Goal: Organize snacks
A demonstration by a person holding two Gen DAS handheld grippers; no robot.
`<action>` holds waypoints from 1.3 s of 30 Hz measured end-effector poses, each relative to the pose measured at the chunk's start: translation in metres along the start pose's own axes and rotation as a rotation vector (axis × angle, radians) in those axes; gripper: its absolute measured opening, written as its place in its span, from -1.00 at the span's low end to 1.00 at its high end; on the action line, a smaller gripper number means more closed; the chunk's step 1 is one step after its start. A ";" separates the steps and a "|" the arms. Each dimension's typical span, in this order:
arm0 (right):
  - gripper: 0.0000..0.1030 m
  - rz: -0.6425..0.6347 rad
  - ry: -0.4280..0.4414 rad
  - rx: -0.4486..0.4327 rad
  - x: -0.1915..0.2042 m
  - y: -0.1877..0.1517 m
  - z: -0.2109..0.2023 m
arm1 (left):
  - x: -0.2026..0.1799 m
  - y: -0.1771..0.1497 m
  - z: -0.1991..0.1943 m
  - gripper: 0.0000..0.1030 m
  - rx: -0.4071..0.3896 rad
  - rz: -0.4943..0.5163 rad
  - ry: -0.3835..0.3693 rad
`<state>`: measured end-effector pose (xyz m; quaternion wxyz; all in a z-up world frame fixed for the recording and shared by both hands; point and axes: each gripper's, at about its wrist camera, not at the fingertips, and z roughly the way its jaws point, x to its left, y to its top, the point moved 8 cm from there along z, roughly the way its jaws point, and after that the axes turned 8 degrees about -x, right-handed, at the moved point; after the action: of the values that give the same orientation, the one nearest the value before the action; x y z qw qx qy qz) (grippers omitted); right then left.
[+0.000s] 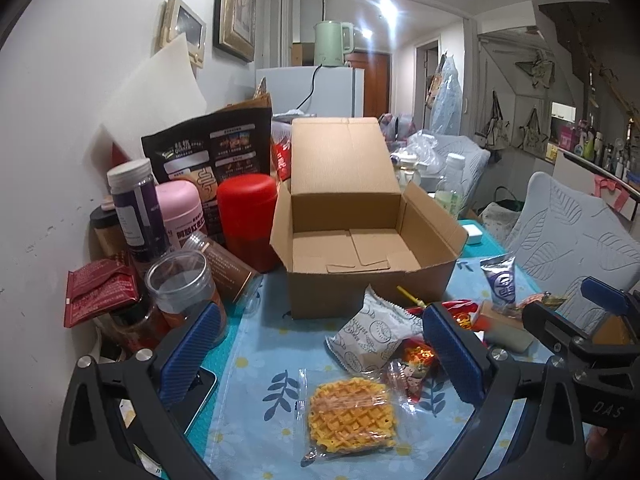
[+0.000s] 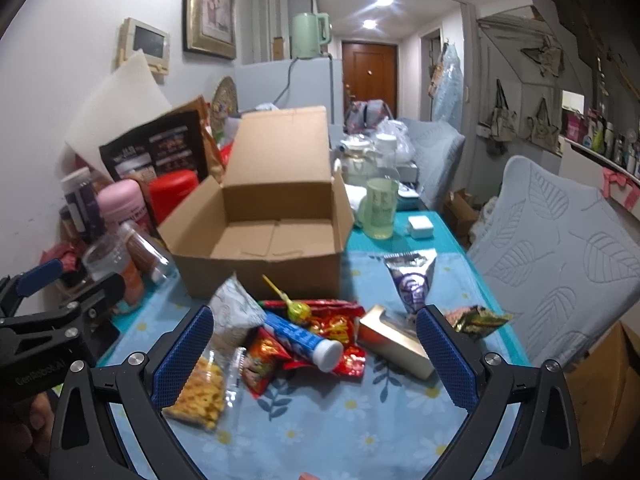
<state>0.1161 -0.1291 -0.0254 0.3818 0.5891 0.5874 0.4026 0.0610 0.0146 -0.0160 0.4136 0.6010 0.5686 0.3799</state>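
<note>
Snacks: clear-wrapped yellow waffle [image 1: 350,414] lying lower centre, empty brown cardboard box [image 1: 352,240] behind. Left gripper [image 1: 320,356] and right gripper [image 2: 314,354] hovering agape, empty. Risking crushing waffle, snagging crinkly wrappers.

The left gripper [image 1: 324,356] is held low and points forward, its two blue-padded fingers [image 1: 192,344] spread wide with nothing between them. The right gripper [image 2: 314,354] is held in the same way, wide apart and holding nothing. The two are side by side at nearly the same height: each one shows at the edge of the other's wrist view. At the lower left edge of the right wrist view, part of a hand [image 2: 36,420] is visible.
</note>
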 end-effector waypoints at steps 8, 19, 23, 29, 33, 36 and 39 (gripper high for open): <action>1.00 0.011 0.028 0.019 0.006 -0.013 -0.017 | 0.003 -0.008 -0.018 1.00 0.007 0.000 -0.034; 1.00 -0.007 0.105 0.094 0.025 -0.051 -0.028 | 0.009 -0.029 -0.019 1.00 0.074 0.066 -0.128; 1.00 0.009 0.142 0.128 0.033 -0.064 -0.017 | 0.004 -0.047 -0.005 1.00 0.164 0.028 -0.222; 1.00 0.024 0.177 0.158 0.034 -0.080 0.001 | 0.002 -0.067 0.014 1.00 0.204 -0.016 -0.204; 1.00 0.024 0.160 0.170 0.023 -0.088 0.012 | -0.010 -0.083 0.029 1.00 0.235 -0.009 -0.189; 1.00 0.018 0.152 0.183 0.013 -0.095 0.021 | -0.021 -0.097 0.044 1.00 0.278 0.000 -0.184; 1.00 0.019 0.142 0.204 0.001 -0.103 0.032 | -0.027 -0.111 0.057 1.00 0.327 -0.004 -0.167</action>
<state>0.1056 -0.1253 -0.1326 0.2736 0.6003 0.6455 0.3850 0.0714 -0.0148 -0.1398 0.3569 0.6886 0.5878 0.2301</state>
